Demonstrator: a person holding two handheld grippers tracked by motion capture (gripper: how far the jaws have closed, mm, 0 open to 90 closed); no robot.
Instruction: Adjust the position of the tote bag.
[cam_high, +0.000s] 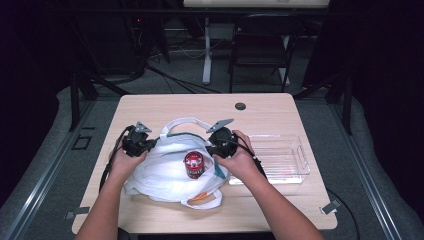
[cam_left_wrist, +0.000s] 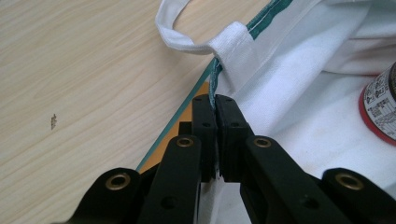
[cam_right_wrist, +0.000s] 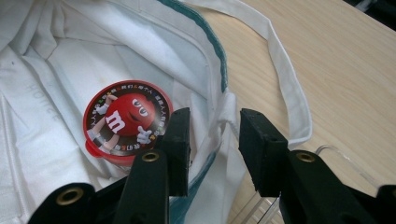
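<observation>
Both forearms enter from the bottom of the high view, angled inward. Left hand (cam_high: 121, 162) grips the left tool (cam_high: 142, 142); its jaws are pressed together on the bag hem (cam_left_wrist: 215, 79). Right hand (cam_high: 240, 159) grips the right tool (cam_high: 212, 145); its jaws stand apart, nothing pinched between the pads.

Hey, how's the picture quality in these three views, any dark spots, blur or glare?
High view: the table is lit, the room behind falls into near black, and the image is soft. Left gripper view: the white bag is bright and fairly sharp, while the jaws at the bottom edge look slightly soft. Right gripper view: the red candy tub is crisp, with no strong glare.
</observation>
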